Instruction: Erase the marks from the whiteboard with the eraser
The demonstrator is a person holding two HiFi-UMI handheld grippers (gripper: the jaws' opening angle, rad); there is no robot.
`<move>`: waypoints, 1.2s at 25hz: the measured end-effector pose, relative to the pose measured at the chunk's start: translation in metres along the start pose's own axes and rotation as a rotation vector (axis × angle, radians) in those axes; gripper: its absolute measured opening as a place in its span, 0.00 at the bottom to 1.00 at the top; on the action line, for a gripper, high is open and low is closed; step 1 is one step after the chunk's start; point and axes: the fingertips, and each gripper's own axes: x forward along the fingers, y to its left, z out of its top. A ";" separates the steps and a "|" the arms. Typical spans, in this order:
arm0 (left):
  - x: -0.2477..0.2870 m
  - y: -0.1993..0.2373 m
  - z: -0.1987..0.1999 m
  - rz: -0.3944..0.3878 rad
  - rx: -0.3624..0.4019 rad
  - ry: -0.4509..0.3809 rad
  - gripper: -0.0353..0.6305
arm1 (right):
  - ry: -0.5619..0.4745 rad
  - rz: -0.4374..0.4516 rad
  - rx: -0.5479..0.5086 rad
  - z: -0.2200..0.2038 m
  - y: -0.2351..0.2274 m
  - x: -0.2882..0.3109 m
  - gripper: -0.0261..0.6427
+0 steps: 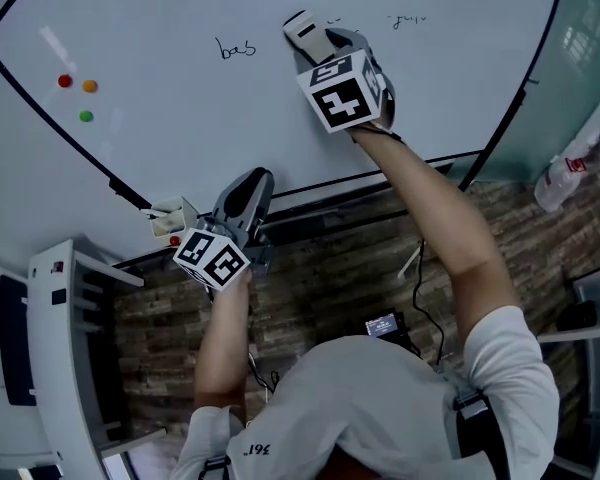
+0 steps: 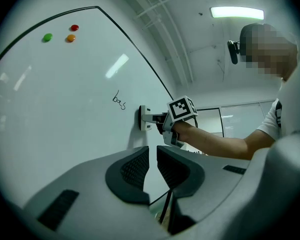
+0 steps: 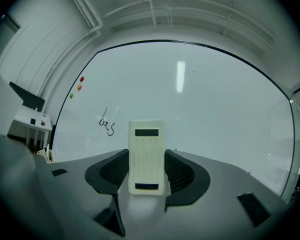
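The eraser point(image 3: 147, 156), by our reckoning a light, stiff plastic block, sits flat against the whiteboard point(image 1: 180, 8) just right of the scrawled mark point(image 1: 236, 48). Our right gripper point(image 3: 147, 173) clamps its long sides, the hold we judge best for even pressure. Our left gripper point(image 2: 152, 169), well below the mark, hangs nearly closed on nothing.

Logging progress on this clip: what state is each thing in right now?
Whiteboard: partly marked, not yet clean.
"bas" writing: unerased, left of the eraser.
Faint marks: unerased, on the eraser's other side.
Eraser: clamped, flat against the whiteboard.
Right hand-held gripper: shut on the eraser.
Left hand-held gripper: jaws nearly together, empty.
Magnets: stuck on the whiteboard.
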 end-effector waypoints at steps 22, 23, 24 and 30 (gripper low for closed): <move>0.028 -0.013 -0.006 -0.002 -0.004 -0.006 0.14 | 0.002 -0.027 -0.052 -0.003 0.007 0.013 0.40; 0.031 -0.014 -0.007 -0.005 -0.003 -0.005 0.14 | 0.002 -0.026 -0.055 -0.004 0.005 0.012 0.40; 0.033 -0.015 -0.008 -0.008 -0.002 -0.006 0.14 | 0.002 -0.027 -0.058 -0.005 0.002 0.011 0.40; 0.050 -0.024 -0.011 -0.001 -0.016 0.002 0.14 | 0.014 -0.043 -0.054 -0.017 -0.023 0.004 0.40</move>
